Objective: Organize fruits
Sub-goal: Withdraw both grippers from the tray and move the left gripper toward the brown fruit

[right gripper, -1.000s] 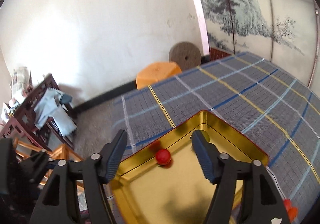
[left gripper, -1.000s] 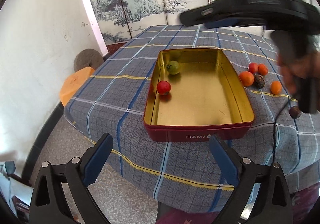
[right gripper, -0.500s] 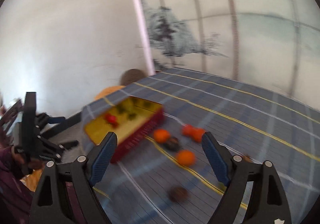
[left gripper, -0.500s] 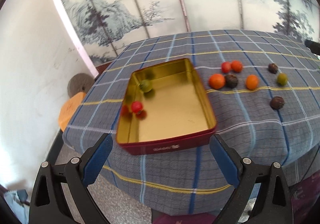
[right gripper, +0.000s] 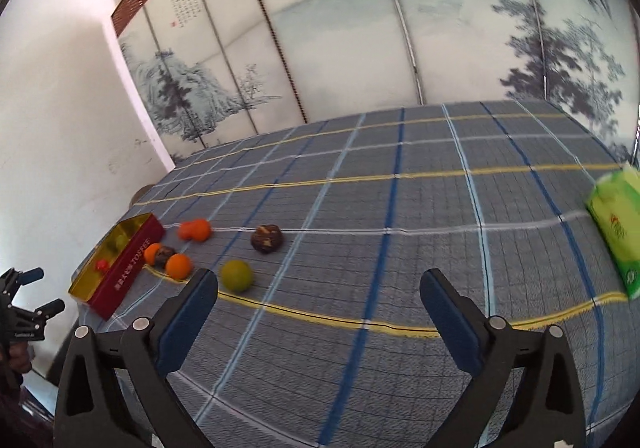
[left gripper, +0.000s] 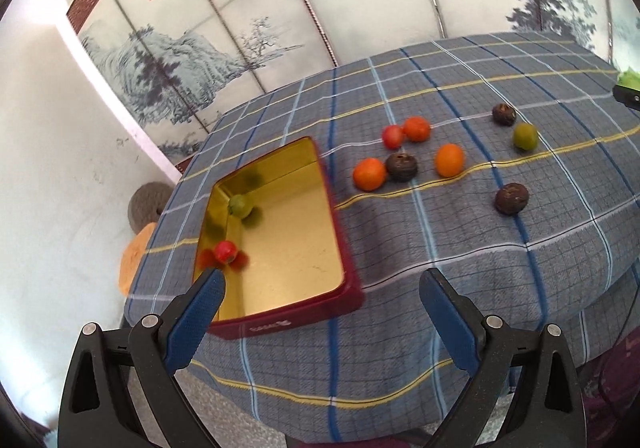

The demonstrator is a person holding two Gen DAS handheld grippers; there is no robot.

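Observation:
A red tin with a gold inside (left gripper: 336, 248) stands on the checked tablecloth and holds a red fruit (left gripper: 225, 251) and a green fruit (left gripper: 240, 205). Several loose fruits lie to its right: oranges (left gripper: 369, 174), a red one (left gripper: 392, 136), dark brown ones (left gripper: 511, 198) and a green one (left gripper: 525, 136). My left gripper (left gripper: 320, 300) is open and empty, off the table's near edge in front of the tin. My right gripper (right gripper: 319, 298) is open and empty above the cloth, with the green fruit (right gripper: 237, 275) just beyond its left finger and the tin (right gripper: 128, 268) far left.
A green tissue pack (right gripper: 616, 232) lies at the table's right edge. Painted screen panels (left gripper: 280, 7) stand behind the table. An orange stool (left gripper: 132, 264) and a round grey stone (left gripper: 146, 203) sit on the floor to the left. The left gripper shows in the right wrist view (right gripper: 24, 312).
My right gripper has swung away from the tin to the right, over the loose fruits. My left view has turned right, so the tin now sits at the left.

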